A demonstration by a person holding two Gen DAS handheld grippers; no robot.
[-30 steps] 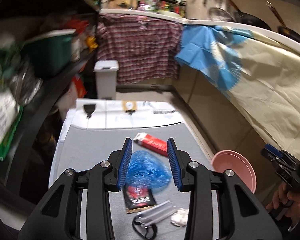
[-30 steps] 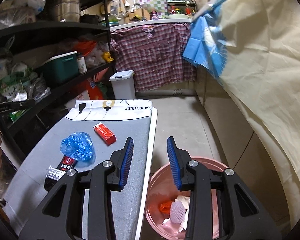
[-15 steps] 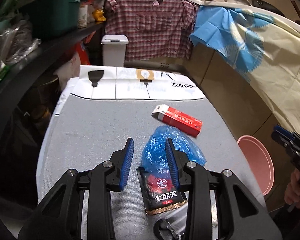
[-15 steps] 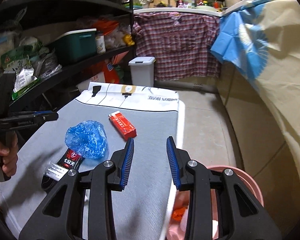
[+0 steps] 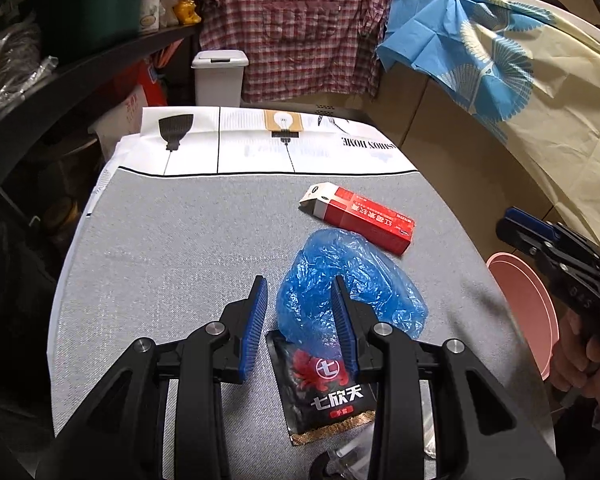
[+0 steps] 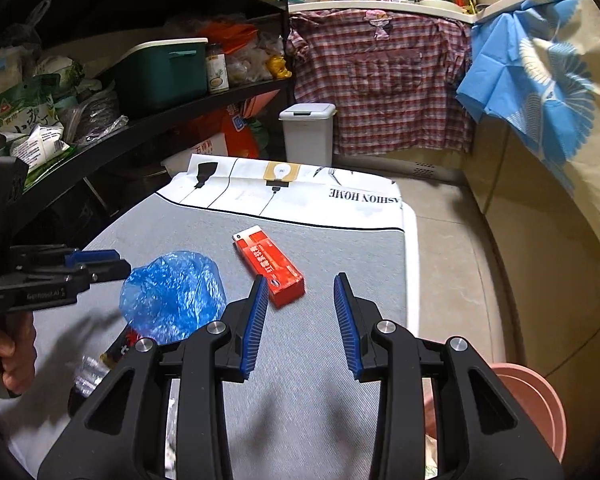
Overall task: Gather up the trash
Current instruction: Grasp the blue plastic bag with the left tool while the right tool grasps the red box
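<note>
The left gripper (image 5: 300,312) hangs low over the grey table (image 5: 172,248), its jaws apart and clamped on nothing, though over the last second they have been closing a little. The near edge of the crumpled blue plastic bag (image 5: 352,276) lies between the blue pads, with no press on it that can be seen. Just beneath the gripper, at about 5 o'clock from its tips, a black snack sachet (image 5: 328,392) lies flat, its top edge tucked under the bag. At 1 o'clock beyond the bag sits a red and white carton (image 5: 360,214), lying on its side and just beside the bag.

The right gripper (image 6: 300,312) also stands with jaws apart and holds nothing; bare tabletop shows between its pads. The carton lies at its 11 o'clock, near the left pad, and the bag at 9 o'clock. A pink basin (image 6: 540,404) stands on the floor at 4 o'clock, off the table's edge.

Farther off, a white printed cloth (image 6: 300,196) covers the table's far end; behind it stand a small white bin (image 6: 308,132) and a hanging checked shirt (image 6: 380,84).
</note>
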